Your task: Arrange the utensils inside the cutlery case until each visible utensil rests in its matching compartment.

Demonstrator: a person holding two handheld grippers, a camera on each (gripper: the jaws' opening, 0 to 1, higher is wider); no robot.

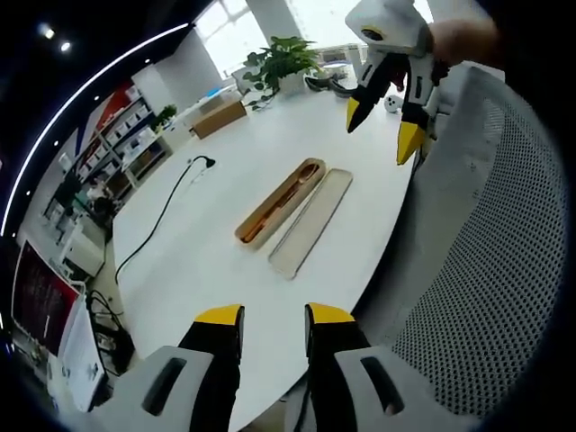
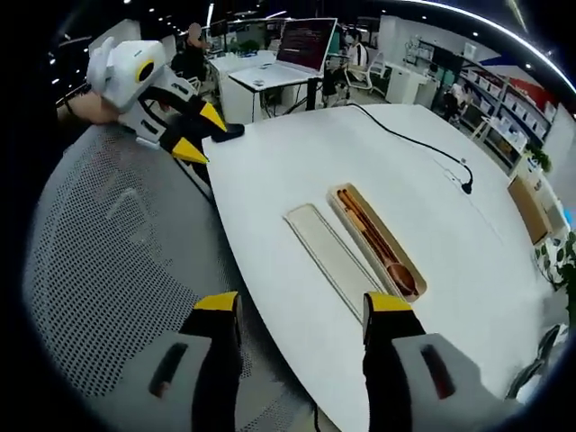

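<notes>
- Cutlery case (image 2: 376, 241) lies open on the white table (image 2: 297, 162), a little above the middle of the right gripper view, with its detached lid (image 2: 331, 259) just beside it on the left and running parallel.
- Nearest in that view, the right gripper (image 2: 301, 317) rises from the bottom edge with jaws spread wide and nothing between them; the case sits just above and slightly right of the gap.
- Inside the case, a wooden spoon (image 2: 392, 263) lies with its bowl at the lower right end, and what look like chopsticks rest alongside it; whether each sits in its own compartment is too small to tell.
- Long axis of the case runs from upper left to lower right of this view, so the spoon bowl is the end closest to the right gripper.
- In the left gripper view, the left gripper (image 1: 274, 317) is at the bottom edge, jaws parted and empty, over the table's near rim; the case (image 1: 281, 202) lies well above it at frame centre, slanting from lower left to upper right.
- Judging by both views, neither gripper touches the case, and the two stand at roughly opposite ends of it.
- Farther off, a black cable (image 2: 409, 139) crosses the table, and a potted plant (image 1: 283, 61) stands at its far edge.
</notes>
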